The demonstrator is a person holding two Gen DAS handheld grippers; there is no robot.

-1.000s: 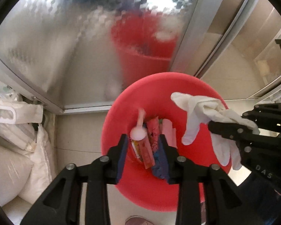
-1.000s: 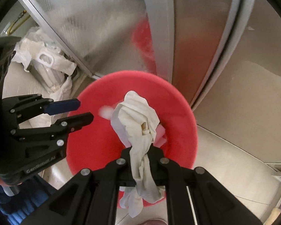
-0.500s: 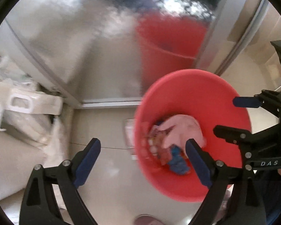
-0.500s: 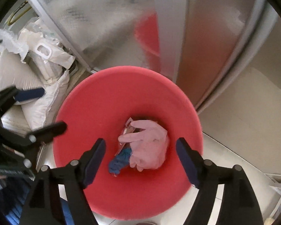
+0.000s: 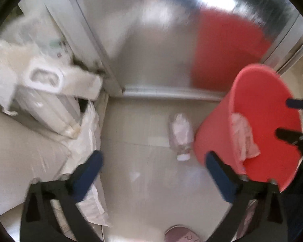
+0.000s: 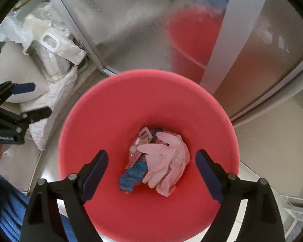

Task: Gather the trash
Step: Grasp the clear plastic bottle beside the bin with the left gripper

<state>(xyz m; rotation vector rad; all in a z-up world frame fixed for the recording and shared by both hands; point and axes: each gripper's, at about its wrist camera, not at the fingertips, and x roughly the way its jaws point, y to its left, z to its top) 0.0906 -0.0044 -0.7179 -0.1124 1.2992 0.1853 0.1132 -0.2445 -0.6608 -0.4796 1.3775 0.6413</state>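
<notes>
left claw (image 5: 154,172) spread and empty above the clear plastic bottle (image 5: 180,136) at frame centre beside the red bin (image 5: 216,141); likely light, slippery, crushable: grip mid-body.

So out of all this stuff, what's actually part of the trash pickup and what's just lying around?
Part of the job:
red bin
white glove inside it
blue scrap inside it
plastic bottle on the floor

Just lying about:
white sacks
frosted glass door
pink slipper
</notes>
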